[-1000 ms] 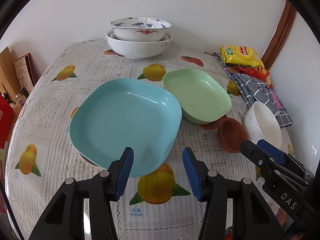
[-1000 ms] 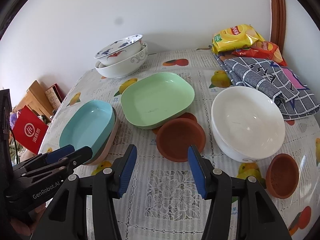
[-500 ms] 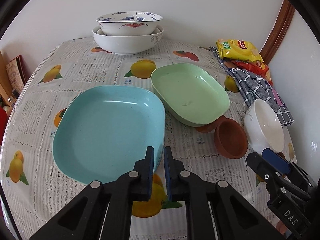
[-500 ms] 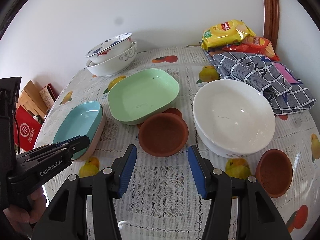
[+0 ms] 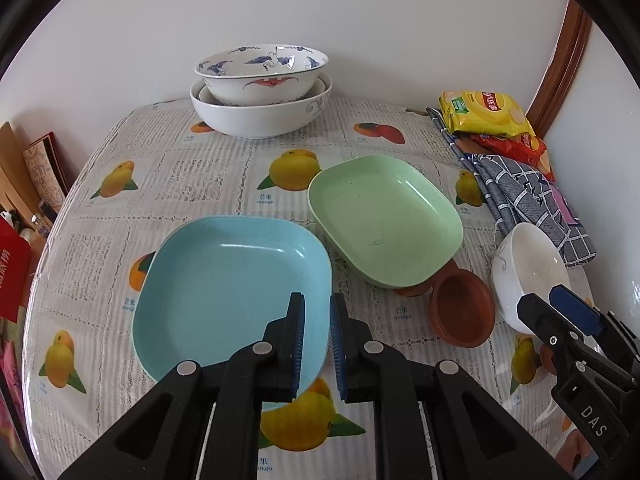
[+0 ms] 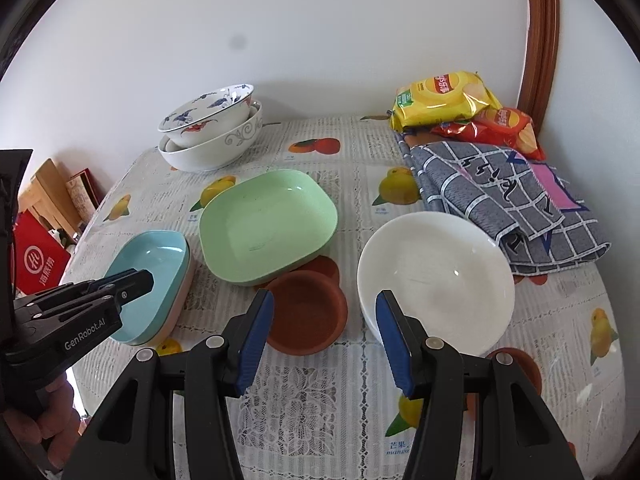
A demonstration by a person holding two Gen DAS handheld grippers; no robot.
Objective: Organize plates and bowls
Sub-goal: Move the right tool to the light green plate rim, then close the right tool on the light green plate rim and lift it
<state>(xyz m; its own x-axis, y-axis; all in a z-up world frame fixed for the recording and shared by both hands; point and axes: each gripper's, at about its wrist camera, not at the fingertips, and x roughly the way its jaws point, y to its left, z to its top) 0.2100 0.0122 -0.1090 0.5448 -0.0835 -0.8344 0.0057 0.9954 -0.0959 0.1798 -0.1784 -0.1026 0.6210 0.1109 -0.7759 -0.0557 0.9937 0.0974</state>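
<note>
**A:** Left claw (image 5: 317,340)?

**B:** Clamped narrow on the near rim of the blue plate (image 5: 224,288), itself nested on a pink plate (image 6: 182,300) at the left of the surface (image 5: 192,180).

**A:** Right claw (image 6: 324,340)?

**B:** Spread wide, gripping nothing, hovering over a brown saucer (image 6: 308,312) and the edge of a white bowl (image 6: 436,272).

**A:** Handling?

**B:** Probably light, stiff plastic, judging by the speckled matte look. Glossy inside, so likely slippery. Best taken by the raised rim, as here. Likely to tip from a one-sided pinch, so worth lifting slowly and level. Cannot tell whether the pink one would come up with it.

**A:** Beyond that?

**B:** Green plate (image 5: 384,216) just beside, propped on another brown saucer. Patterned bowl (image 5: 260,72) nested in a larger white bowl (image 5: 260,116) at the far edge, against the wall. Both glazed, probably heavy and breakable.

**A:** And the room?

**B:** Plastic-covered fruit-print cloth, probably slick. Checked towel (image 6: 500,196) and snack packets (image 6: 444,96) at the right, by a wooden door frame. Red bag (image 6: 36,264) and boards off the left edge.
</note>
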